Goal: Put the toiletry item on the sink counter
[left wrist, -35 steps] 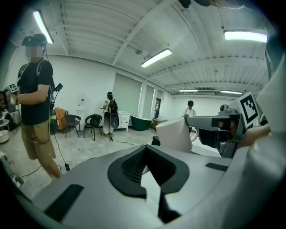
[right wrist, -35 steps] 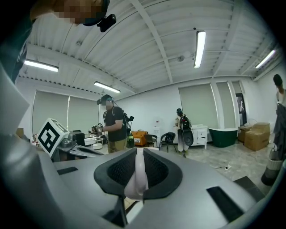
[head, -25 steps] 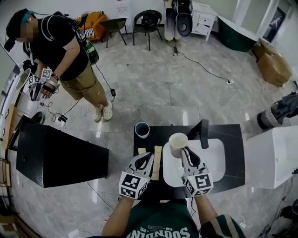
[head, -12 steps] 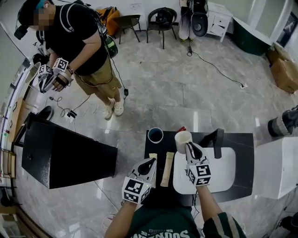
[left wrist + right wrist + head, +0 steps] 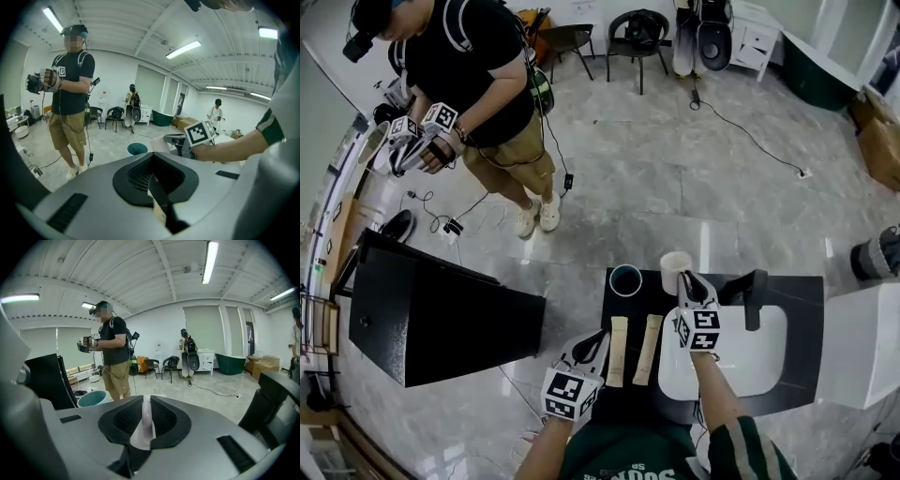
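One person (image 5: 478, 84) in a black shirt and tan shorts at the far left of the head view, standing on the pale tiled floor. Next rightward, a black cabinet (image 5: 431, 314), well apart from the black sink counter (image 5: 637, 305). Left gripper (image 5: 601, 337) at the counter's left edge, tips together with nothing between them, just beside the left beige stick (image 5: 619, 352); contact with it not clear. Right beige stick (image 5: 648, 349) parallel and near, both flat on the counter. Behind them, toward the back edge, a dark teal cup (image 5: 625, 279), upright and open-mouthed. Just right of that, the white cup (image 5: 673, 264), upright at the counter's back edge, left of the basin. Pinched by its rim in the right gripper (image 5: 688, 279), one ribbed pad on each side of the thin wall, plainly seen in the right gripper view. Cannot tell whether resting on the counter or held just above it. Farther right, the white basin (image 5: 759, 361) set into the counter, with a black faucet (image 5: 756, 298) at its back.
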`<state>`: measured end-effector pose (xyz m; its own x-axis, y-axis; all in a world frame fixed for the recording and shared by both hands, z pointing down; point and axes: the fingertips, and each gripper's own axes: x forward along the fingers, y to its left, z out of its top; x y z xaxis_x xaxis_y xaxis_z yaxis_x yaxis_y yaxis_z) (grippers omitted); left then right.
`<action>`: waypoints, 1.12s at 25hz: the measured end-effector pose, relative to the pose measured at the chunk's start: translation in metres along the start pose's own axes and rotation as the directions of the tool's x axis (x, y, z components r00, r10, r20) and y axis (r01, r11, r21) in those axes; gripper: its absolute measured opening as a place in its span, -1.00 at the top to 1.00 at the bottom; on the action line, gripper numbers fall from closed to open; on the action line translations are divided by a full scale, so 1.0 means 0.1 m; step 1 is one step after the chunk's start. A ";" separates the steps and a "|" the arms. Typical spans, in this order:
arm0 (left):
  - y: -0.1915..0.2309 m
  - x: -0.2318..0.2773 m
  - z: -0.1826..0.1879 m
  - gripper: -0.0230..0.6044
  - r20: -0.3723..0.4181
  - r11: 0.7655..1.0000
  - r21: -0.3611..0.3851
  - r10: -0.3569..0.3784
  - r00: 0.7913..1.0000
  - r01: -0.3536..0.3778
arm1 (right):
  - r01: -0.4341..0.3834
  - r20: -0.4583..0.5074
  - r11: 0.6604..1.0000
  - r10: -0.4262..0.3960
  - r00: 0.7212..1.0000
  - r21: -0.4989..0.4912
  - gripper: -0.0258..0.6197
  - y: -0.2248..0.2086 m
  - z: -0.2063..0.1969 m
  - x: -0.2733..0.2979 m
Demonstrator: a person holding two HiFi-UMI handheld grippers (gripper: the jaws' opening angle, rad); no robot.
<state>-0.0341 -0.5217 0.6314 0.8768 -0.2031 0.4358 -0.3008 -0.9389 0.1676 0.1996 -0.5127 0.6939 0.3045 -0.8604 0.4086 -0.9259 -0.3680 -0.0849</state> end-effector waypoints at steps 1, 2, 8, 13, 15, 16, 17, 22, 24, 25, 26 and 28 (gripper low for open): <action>0.01 0.00 -0.01 0.89 -0.004 1.000 0.001 0.002 1.000 -0.002 | 0.008 -0.004 1.000 -0.008 1.000 0.002 0.69 -0.02 -0.02 0.04; 0.02 -0.01 -0.02 0.89 -0.008 1.000 0.001 0.004 1.000 -0.004 | 0.021 -0.007 1.000 -0.021 1.000 0.004 0.69 -0.05 -0.04 0.08; 0.06 -0.02 -0.12 0.89 -0.033 1.000 -0.002 0.005 0.999 -0.006 | 0.113 0.027 0.994 -0.113 0.993 0.011 0.69 -0.17 -0.11 0.13; 0.05 -0.01 -0.17 0.89 -0.042 1.000 -0.007 0.003 0.999 -0.003 | 0.136 0.034 0.990 -0.137 0.990 0.039 0.69 -0.15 -0.27 -0.01; 0.04 0.02 -0.15 0.89 -0.040 1.000 -0.004 -0.003 0.999 0.003 | 0.150 0.031 0.987 -0.152 0.988 0.059 0.69 -0.14 -0.30 -0.07; 0.03 0.03 -0.14 0.89 -0.039 1.000 -0.002 -0.007 0.999 0.007 | 0.158 0.027 0.985 -0.160 0.987 0.070 0.69 -0.13 -0.33 -0.09; 0.01 0.04 -0.14 0.89 -0.038 1.000 0.000 -0.011 0.999 0.011 | 0.166 0.022 0.983 -0.168 0.986 0.077 0.69 -0.12 -0.35 -0.12; -0.03 0.07 -0.14 0.89 -0.034 1.000 -0.002 -0.019 0.999 0.019 | 0.206 -0.009 0.976 -0.206 0.979 0.067 0.69 0.01 -0.50 -0.25; -0.06 0.07 -0.12 0.89 -0.029 1.000 -0.001 -0.024 0.999 0.024 | 0.215 -0.027 0.974 -0.213 0.977 0.078 0.69 0.02 -0.55 -0.30; -0.07 0.08 -0.11 0.89 -0.026 1.000 -0.001 -0.024 0.999 0.024 | 0.216 -0.036 0.973 -0.214 0.976 0.077 0.69 0.02 -0.58 -0.32; -0.07 0.08 -0.10 0.89 -0.024 1.000 -0.001 -0.024 0.999 0.024 | 0.216 -0.045 0.974 -0.213 0.976 0.074 0.69 0.02 -0.62 -0.34; -0.07 0.06 -0.09 0.90 -0.022 1.000 -0.002 -0.018 1.000 0.018 | 0.217 -0.059 0.974 -0.213 0.975 0.069 0.69 0.02 -0.68 -0.38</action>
<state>-0.0303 -0.5135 0.6408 0.8739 -0.1798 0.4517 -0.2855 -0.9418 0.1774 0.1712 -0.4566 0.7400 0.4806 -0.7400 0.4705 -0.8203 -0.5691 -0.0571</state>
